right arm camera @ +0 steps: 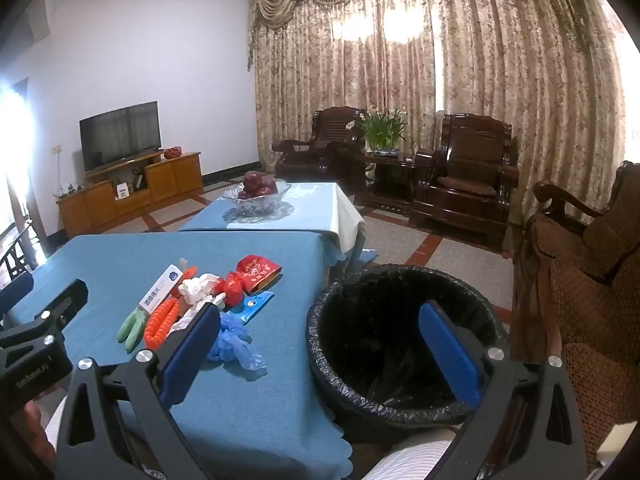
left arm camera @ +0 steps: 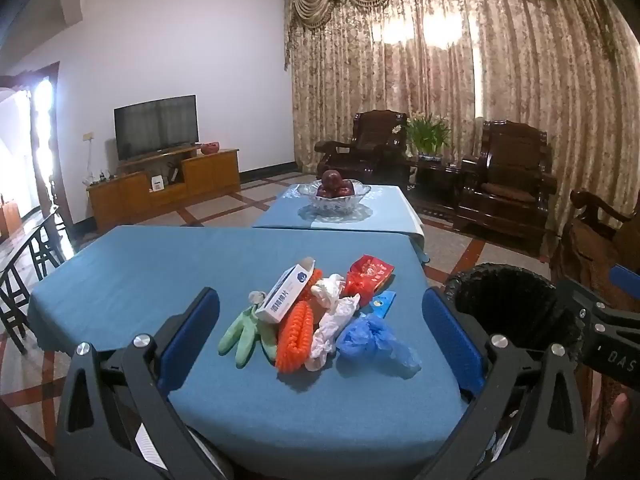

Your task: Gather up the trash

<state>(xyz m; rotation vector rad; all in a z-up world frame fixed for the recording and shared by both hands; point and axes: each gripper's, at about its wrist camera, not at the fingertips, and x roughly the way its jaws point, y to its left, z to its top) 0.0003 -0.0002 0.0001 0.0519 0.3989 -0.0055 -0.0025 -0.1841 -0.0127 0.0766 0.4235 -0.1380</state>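
A pile of trash lies on the blue table (left arm camera: 140, 272): a green glove (left arm camera: 244, 330), a white box (left arm camera: 286, 294), an orange mesh sleeve (left arm camera: 296, 336), white crumpled plastic (left arm camera: 334, 316), a blue plastic glove (left arm camera: 372, 340) and a red wrapper (left arm camera: 368, 276). My left gripper (left arm camera: 320, 328) is open, its fingers on either side of the pile, held short of it. A black-lined trash bin (right arm camera: 384, 344) stands right of the table. My right gripper (right arm camera: 320, 348) is open and empty, near the bin's rim. The pile also shows in the right wrist view (right arm camera: 200, 300).
A second blue table holds a glass bowl of apples (left arm camera: 334, 194). Dark wooden armchairs (right arm camera: 468, 176) and a plant stand by the curtains. A sofa (right arm camera: 592, 280) is at the right. A TV on a wooden cabinet (left arm camera: 160, 184) is at the left wall.
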